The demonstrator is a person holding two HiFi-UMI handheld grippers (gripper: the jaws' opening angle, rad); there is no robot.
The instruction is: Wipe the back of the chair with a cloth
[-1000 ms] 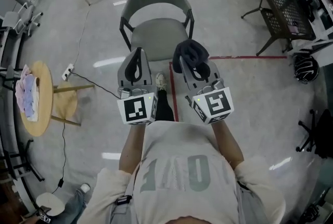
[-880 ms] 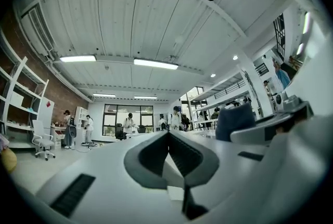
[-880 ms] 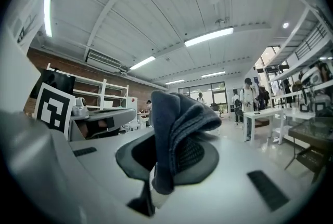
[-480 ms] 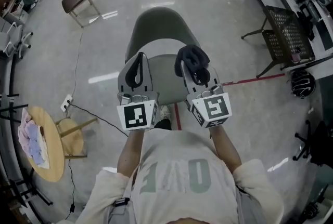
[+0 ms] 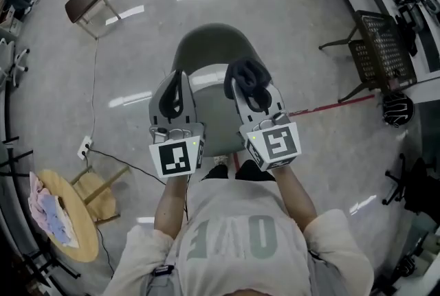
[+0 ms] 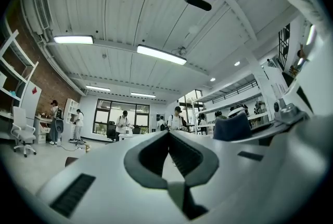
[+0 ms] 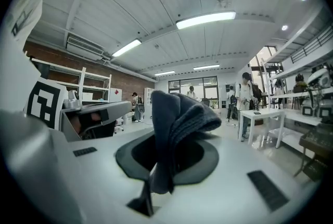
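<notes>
With my right hand-held gripper (image 5: 251, 92) clamped on the dark cloth (image 5: 247, 73) and my left hand-held gripper (image 6: 168, 134) closed on nothing, both over the chair (image 5: 214, 54) seat (image 5: 213, 112), I should press the cloth flat on the curved back (image 5: 213, 37) ahead and sweep along it.

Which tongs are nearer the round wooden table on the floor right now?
Left. The left tongs hover over the chair seat on the side toward the round wooden table, off to the person's left; the right tongs, shut on the cloth, hover over the far side.
</notes>
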